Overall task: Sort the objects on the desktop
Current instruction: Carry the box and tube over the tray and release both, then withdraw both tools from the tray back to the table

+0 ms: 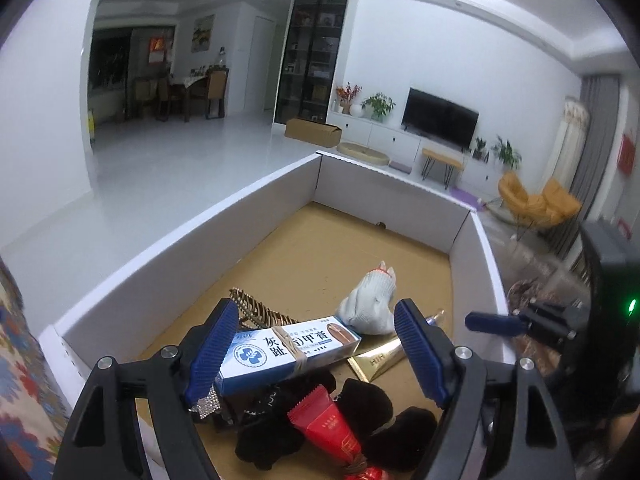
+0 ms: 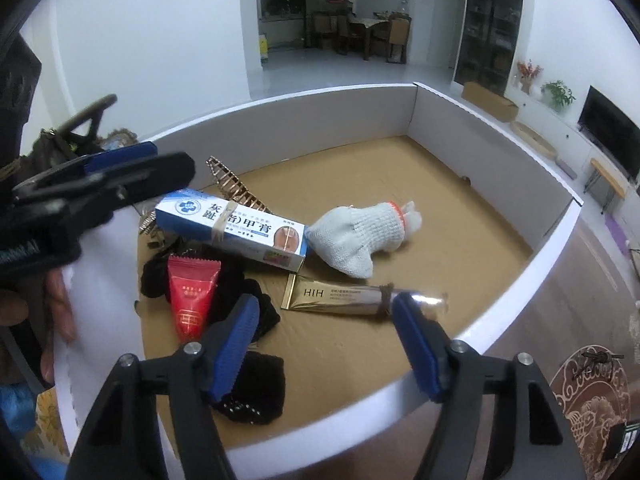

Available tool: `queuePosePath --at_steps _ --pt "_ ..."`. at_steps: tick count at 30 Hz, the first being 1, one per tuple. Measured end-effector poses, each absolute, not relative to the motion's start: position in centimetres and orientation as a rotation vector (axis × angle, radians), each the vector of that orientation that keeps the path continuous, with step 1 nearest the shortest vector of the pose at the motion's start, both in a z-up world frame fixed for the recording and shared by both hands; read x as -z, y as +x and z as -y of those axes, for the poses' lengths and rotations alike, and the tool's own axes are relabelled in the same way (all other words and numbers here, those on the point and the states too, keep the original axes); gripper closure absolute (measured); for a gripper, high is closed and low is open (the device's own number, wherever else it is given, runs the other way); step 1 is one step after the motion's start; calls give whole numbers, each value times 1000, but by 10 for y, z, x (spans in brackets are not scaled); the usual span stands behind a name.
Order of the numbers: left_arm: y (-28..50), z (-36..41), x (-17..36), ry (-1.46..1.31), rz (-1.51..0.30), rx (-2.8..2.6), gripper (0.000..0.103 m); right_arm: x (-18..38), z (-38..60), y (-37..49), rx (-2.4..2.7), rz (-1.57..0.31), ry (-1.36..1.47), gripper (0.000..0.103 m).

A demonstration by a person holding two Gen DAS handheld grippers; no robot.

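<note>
Six items lie in a white-walled tray with a brown cardboard floor; places are given from the blue-and-white box.

1. Box, blue and white, printed, with a rubber band round it. Lies flat near the tray's left wall.
2. Gold comb-like clip, just behind the box, partly under it.
3. Grey knit glove, touching the box's right end, orange-edged cuff pointing toward the tray's far right corner.
4. Gold tube, marked HIH, in front of the box's right end, lying flat, with its clear cap toward the tray's right wall.
5. Red sachet, in front of the box, resting on black cloth.
6. Black cloth, several soft pieces, in front of the box and running to the tray's near wall.

Grippers:
- Left gripper: fingers spread, nothing pinched. In its own view it hangs above the box, with the box between the blue pads but clear of them.
- Right gripper: fingers spread, nothing pinched. It hangs over the tray's near side, in front of the box; the right pad overlaps the tube's cap end in the view, and contact cannot be told.

A person's hand shows at the tray's left wall.
</note>
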State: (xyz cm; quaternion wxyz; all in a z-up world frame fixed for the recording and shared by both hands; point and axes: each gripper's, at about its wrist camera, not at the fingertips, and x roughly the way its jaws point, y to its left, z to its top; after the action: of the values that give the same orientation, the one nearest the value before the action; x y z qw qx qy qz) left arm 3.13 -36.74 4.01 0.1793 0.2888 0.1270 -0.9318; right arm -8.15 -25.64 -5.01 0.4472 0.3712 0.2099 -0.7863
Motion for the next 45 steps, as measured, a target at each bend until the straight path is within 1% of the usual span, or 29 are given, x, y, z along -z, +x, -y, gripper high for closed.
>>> queuePosePath --at_steps 1,3,7,9,11,12,13,14,15,17,19,22,25,31,35,39,41,43,45 --pt "34 363 -41 820 -376 2643 24 44 254 -80 1941 -505 921 39" --pt "25 357 -36 847 -506 2672 24 42 244 -87 1973 -490 939 39" --pt "-1 324 -34 900 -468 2712 24 42 214 -108 2022 -418 969 39" --pt "-12 314 -32 927 -459 2700 23 42 202 -116 2059 -402 985 37" --pt "-23 308 -30 984 -431 2666 17 39 191 -120 2077 -364 988 36" --pt "-28 304 -29 1011 -403 2652 12 36 183 -121 2082 -330 980 32" --pt "-30 302 -29 1022 -387 2652 7 32 175 -120 2096 -305 965 32" --pt "-31 299 -29 1034 -365 2648 5 28 167 -119 2103 -281 949 26" --pt "-33 296 -28 1043 -340 2644 4 24 156 -118 2109 -248 934 11" --pt "-35 290 -28 1054 -302 2633 3 14 134 -114 2154 -190 902 0" --pt "-36 284 -29 1049 -255 2617 3 7 104 -109 2208 -124 866 0" --pt "-29 283 -33 1036 -219 2603 3 9 63 -102 2278 -96 878 0" --pt "-28 278 -38 1022 -236 2612 2 26 12 -101 2351 -113 953 0" --pt "-22 248 -56 996 -145 2643 2 80 -92 -96 2498 -216 1143 0" --pt "-26 209 -71 991 -69 2703 2 105 -154 -90 2579 -249 1236 0" --pt "-22 157 -86 989 -19 2814 2 119 -202 -85 2636 -183 1304 0" --pt "-19 129 -92 999 -19 2879 0 123 -215 -82 2662 -179 1323 0" --pt "-21 96 -87 1066 -35 2958 0 125 -231 -83 2667 -124 1359 0" --pt "-31 64 -68 1223 -54 3007 0 126 -238 -86 2689 -112 1376 0"
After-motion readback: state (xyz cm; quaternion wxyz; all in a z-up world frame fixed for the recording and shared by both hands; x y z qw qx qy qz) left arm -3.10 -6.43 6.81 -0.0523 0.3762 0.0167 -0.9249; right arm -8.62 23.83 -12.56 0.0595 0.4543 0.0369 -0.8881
